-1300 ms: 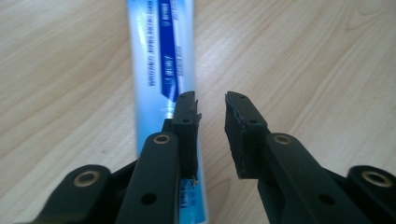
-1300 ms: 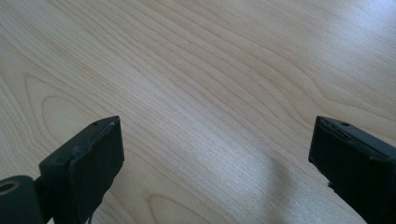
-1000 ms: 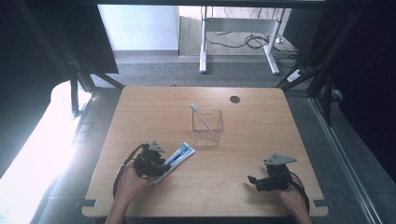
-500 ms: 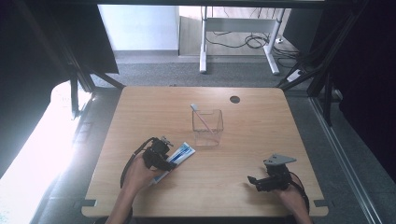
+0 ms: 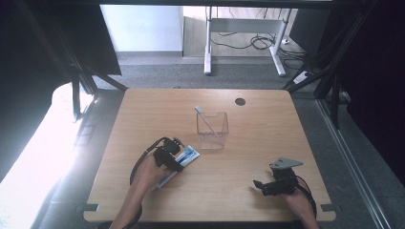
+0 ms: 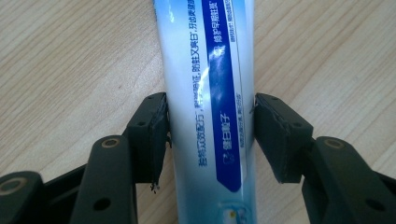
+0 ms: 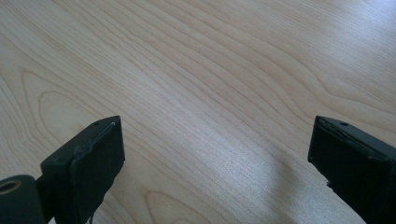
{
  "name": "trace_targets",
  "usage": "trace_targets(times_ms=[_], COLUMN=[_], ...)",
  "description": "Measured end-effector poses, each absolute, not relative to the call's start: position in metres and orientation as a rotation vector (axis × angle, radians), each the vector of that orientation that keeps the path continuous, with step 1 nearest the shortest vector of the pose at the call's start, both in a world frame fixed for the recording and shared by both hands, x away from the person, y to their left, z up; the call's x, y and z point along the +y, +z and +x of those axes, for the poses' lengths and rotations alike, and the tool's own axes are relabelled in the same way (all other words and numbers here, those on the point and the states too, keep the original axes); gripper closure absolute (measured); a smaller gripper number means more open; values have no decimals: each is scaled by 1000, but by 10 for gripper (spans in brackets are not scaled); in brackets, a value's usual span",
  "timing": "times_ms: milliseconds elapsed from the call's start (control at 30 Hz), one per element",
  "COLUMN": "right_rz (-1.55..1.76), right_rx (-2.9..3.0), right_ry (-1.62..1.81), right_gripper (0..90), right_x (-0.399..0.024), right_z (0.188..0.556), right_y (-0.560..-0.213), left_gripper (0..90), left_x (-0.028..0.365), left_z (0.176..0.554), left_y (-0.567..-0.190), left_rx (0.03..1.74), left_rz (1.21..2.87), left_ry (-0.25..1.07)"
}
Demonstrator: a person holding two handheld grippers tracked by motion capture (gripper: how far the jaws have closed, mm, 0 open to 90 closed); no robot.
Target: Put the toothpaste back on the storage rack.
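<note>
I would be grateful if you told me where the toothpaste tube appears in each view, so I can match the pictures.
High view: the toothpaste tube lies left of centre, under the left gripper, near the clear cup.
Left gripper view: the tube runs up the middle between the jaws.
Right gripper view: not in it.
Shared landmark: the wooden table.

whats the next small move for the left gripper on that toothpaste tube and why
Probably close the left gripper on the blue-and-white toothpaste tube. Its jaws have just been opening and now straddle the tube where it lies flat on the light wooden table; the left pad looks at its edge, the right one a sliver off. The clear plastic cup holding a toothbrush stands nearby, a likely destination.
</note>
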State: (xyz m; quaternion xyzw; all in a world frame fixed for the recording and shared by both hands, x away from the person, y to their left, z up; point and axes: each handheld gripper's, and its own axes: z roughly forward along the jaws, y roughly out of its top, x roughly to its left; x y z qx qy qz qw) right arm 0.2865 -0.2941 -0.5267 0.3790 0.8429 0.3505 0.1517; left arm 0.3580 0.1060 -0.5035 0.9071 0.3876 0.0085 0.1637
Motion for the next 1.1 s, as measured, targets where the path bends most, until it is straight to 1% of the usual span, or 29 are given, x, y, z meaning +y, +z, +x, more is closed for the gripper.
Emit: trace_targets(times_ms=[133, 267, 300, 333, 400, 433, 533, 733, 933, 1100], right_rz=[1091, 1089, 1089, 1088, 1088, 1088, 1090, 1099, 1107, 1108], right_rx=[2419, 2412, 2411, 2412, 2413, 2413, 2414, 2408, 2402, 2401], right_ry=[1006, 1013, 1012, 1011, 1010, 1010, 1011, 1009, 1016, 1017], right_gripper=[38, 39, 39, 39, 39, 39, 39, 39, 39, 39], right_x=[-295, -295, -295, -295, -295, -295, -295, -297, -298, -298], right_z=[287, 287, 287, 287, 287, 287, 287, 287, 287, 287], right_y=[-527, -526, -526, -526, -527, -527, -527, -527, -527, -527], left_gripper=[460, 496, 515, 579, 645, 645, 693, 727, 735, 735], left_x=[104, 101, 100, 100, 100, 100, 104, 114, 120, 121], left_z=[358, 357, 356, 354, 353, 353, 352, 350, 347, 343], left_y=[-506, -505, -504, -502, -500, -500, -499, -499, -495, -488], left_rx=[1111, 1108, 1105, 1095, 1091, 1091, 1091, 1072, 1043, 1015], left_rz=[2588, 2611, 2615, 2620, 2617, 2612, 2582, 2515, 2459, 2427], left_ry=[34, 49, 57, 77, 80, 85, 72, 39, 9, 22])
